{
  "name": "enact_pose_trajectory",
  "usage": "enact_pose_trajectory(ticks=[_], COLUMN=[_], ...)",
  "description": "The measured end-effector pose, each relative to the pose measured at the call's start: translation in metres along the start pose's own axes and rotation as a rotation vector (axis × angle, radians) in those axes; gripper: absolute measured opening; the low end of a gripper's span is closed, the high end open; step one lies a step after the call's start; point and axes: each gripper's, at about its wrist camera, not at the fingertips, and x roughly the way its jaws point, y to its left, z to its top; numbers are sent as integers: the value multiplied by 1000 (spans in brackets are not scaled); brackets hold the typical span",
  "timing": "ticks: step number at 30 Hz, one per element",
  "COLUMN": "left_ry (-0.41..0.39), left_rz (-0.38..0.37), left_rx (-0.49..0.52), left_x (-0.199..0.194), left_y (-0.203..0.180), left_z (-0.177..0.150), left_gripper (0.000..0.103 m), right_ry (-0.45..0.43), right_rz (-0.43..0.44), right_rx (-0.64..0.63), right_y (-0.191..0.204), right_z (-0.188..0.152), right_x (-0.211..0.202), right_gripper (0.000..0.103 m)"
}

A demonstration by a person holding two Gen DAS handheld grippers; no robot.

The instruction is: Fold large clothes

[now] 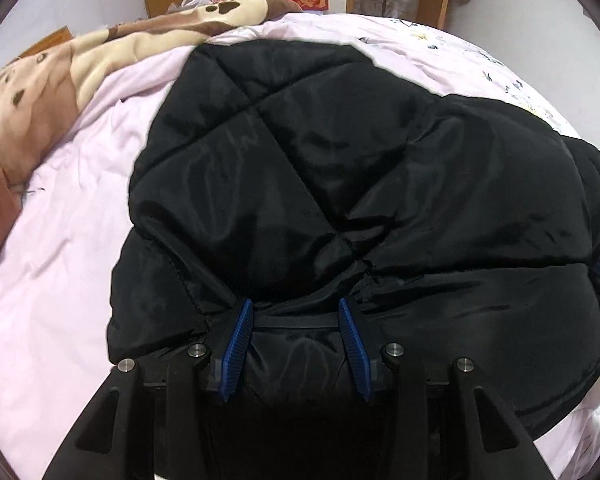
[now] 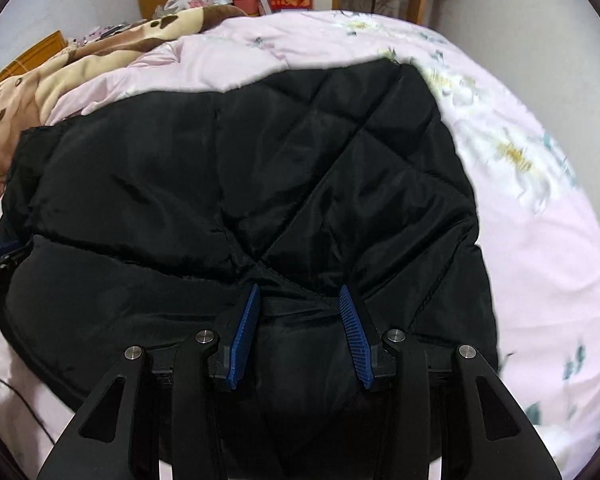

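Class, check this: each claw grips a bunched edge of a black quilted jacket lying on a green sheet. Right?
Not quite. The sheet under the black quilted jacket is pale pink, not green, as both wrist views show. Left claw and right claw do grip its bunched edge.

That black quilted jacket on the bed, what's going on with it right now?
A person is folding the black quilted jacket on the pink quilt with two handheld grippers. The left gripper and the right gripper each pinch a bunch of its near edge, fabric gathered between the blue pads. The rest lies spread out. A brown blanket sits behind.
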Motion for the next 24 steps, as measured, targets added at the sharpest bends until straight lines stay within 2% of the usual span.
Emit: enact_pose_trajectory(ticks=[5, 11, 15, 18, 20, 24], left_ry=[-13, -16, -22, -29, -34, -35], left_rz=[4, 4, -22, -24, -23, -34], left_rx=[10, 11, 22, 15, 7, -6], left_x=[9, 4, -10, -18, -22, -18], left_y=[-1, -5, 5, 15, 21, 27], left_z=[-4, -8, -7, -9, -11, -16], left_gripper=[46, 45, 45, 45, 45, 45], right_ry=[28, 15, 7, -57, -64, -2], right_rz=[-47, -29, -6, -51, -70, -74], right_rx=[-41, -41, -42, -45, -18, 0], right_y=[12, 8, -3, -9, -21, -38], right_z=[1, -4, -1, -5, -10, -18], right_x=[15, 13, -13, -41, -47, -27], right_gripper=[43, 43, 43, 43, 43, 43])
